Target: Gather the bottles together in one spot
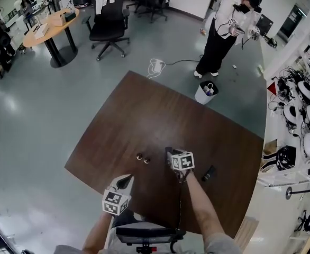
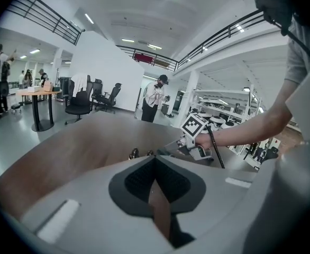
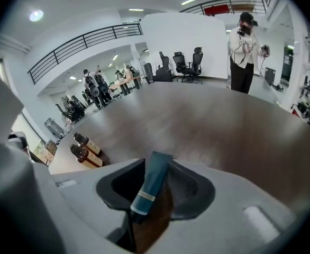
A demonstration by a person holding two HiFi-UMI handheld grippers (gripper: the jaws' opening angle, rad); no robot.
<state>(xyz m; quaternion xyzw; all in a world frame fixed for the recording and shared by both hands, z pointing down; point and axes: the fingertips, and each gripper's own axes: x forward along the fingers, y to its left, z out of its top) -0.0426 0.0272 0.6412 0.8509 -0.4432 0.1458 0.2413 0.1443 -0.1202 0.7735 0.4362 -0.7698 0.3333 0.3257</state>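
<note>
Two small brown bottles [image 1: 143, 158] stand side by side on the dark wooden table [image 1: 144, 115]; the right gripper view shows them at the left [image 3: 86, 151], the left gripper view ahead [image 2: 134, 153]. My right gripper [image 1: 169, 151] hovers just right of them. A teal tube [image 3: 149, 187] leans tilted between its parted jaws [image 3: 157, 164], with table showing beside the tube. A dark bottle [image 1: 208, 173] lies on the table further right. Near the front edge, my left gripper [image 1: 127, 179] is shut with nothing in it [image 2: 155, 159]. The right gripper [image 2: 168, 153] is in its view.
A person [image 1: 224, 30] stands beyond the table's far corner beside a white bin [image 1: 205, 92]. A black office chair [image 1: 108, 23] and a round wooden table [image 1: 52, 25] stand at the back left. Shelves of gear [image 1: 303, 110] line the right side.
</note>
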